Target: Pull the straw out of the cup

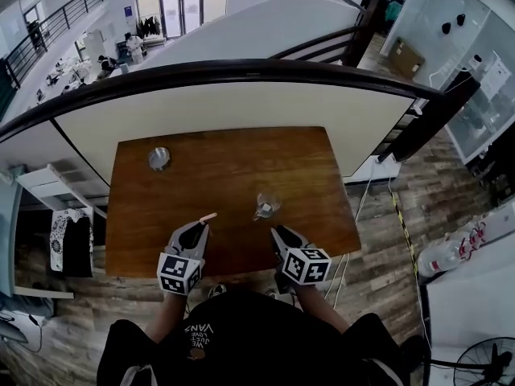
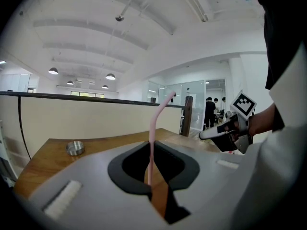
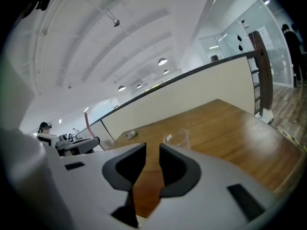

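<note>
A pink straw [image 2: 153,123] stands up between the jaws of my left gripper [image 2: 152,148], which is shut on its lower end; its bent top leans right. In the head view the straw [image 1: 208,216] pokes out past the left gripper [image 1: 199,227], over the wooden table [image 1: 225,159] and left of the clear cup [image 1: 267,205]. The cup [image 3: 176,139] stands upright with no straw in it, just ahead of my right gripper [image 3: 152,150]. That gripper [image 1: 279,233] is open with nothing between its jaws, a little short of the cup.
A small round metal dish [image 1: 158,158] sits at the table's far left. A dark curved railing [image 1: 241,72] over a pale wall runs behind the table. The person's dark torso is at the near edge. Wood floor lies to the right.
</note>
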Demonstrator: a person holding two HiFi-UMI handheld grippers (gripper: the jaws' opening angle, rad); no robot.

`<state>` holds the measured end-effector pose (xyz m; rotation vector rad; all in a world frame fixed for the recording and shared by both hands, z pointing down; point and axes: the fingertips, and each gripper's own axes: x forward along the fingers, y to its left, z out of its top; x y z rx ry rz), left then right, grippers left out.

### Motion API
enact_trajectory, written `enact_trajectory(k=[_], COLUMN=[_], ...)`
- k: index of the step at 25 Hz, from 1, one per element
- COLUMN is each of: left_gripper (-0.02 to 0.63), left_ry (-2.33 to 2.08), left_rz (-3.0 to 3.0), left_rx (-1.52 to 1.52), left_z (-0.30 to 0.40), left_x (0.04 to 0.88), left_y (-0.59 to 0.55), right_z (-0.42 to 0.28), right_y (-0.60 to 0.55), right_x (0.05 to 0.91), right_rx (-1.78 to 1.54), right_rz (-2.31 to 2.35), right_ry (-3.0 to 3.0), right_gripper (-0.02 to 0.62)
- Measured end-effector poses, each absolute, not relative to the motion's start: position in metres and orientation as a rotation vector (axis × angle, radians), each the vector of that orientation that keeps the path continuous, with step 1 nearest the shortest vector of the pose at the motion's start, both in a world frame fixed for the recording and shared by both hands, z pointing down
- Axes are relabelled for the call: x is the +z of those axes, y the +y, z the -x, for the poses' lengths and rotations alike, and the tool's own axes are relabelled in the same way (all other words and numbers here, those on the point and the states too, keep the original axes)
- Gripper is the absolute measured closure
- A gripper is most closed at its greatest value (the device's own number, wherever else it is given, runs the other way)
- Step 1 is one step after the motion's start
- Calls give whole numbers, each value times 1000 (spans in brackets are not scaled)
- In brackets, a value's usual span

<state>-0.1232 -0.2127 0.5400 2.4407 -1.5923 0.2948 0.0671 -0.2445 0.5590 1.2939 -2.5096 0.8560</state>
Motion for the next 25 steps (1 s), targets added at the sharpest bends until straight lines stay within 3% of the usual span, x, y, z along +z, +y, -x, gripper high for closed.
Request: enact_trajectory(k=[13, 25], left_gripper=[569, 569], left_ry=[-1543, -1541], left_rz=[-2430, -2439], left_rx=[326, 298], left_z=[94, 80], left_x=[558, 551], left_y=[-197, -204], right_z=[-88, -99], right_y=[-238, -240], right_x=[580, 580], right_rx=[847, 790], right_rz=[-1297, -1311], right_ry=[-2435, -2422], right_gripper=[580, 583])
